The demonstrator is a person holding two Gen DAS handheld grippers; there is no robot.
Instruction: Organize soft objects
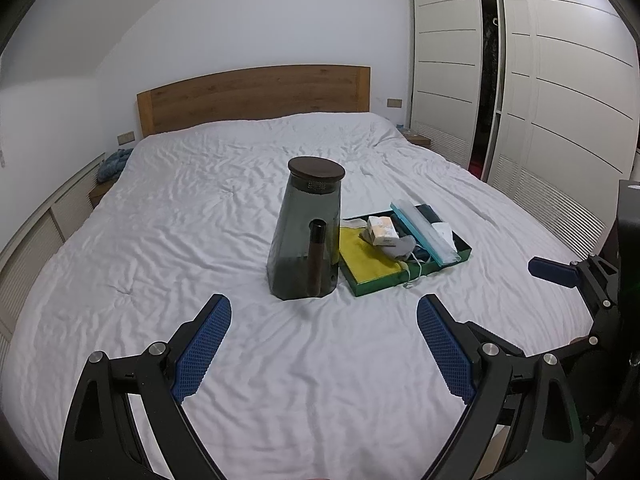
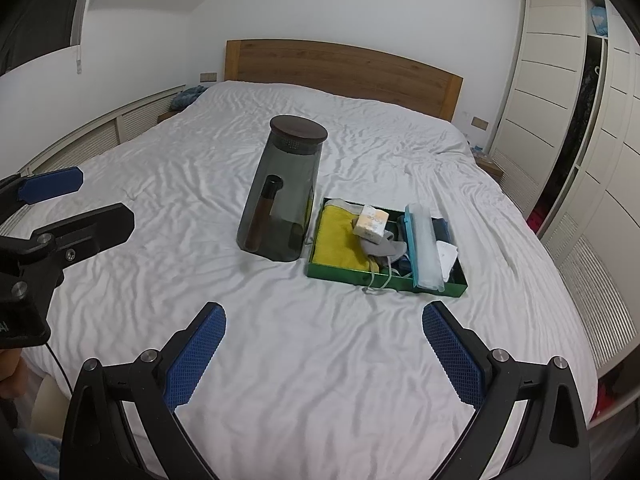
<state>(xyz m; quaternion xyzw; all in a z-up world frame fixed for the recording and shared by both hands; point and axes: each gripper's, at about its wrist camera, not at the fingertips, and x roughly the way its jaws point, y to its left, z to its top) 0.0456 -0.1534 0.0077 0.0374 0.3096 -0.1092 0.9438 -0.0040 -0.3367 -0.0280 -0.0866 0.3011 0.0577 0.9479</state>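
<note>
We hold the left gripper (image 1: 324, 344) and right gripper (image 2: 324, 352) with jaws wide, empty, above the bed (image 1: 200, 216), facing the green tray (image 1: 400, 280)

A green tray (image 2: 352, 274) lies on the bed, holding a flat yellow cloth (image 2: 338, 240) and a crumpled grey sock (image 2: 386, 249).

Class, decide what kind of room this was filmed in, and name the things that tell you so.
Most likely a bedroom: a large bed under a rumpled white duvet, a wooden headboard against the wall, and a tall white wardrobe beside it.
</note>
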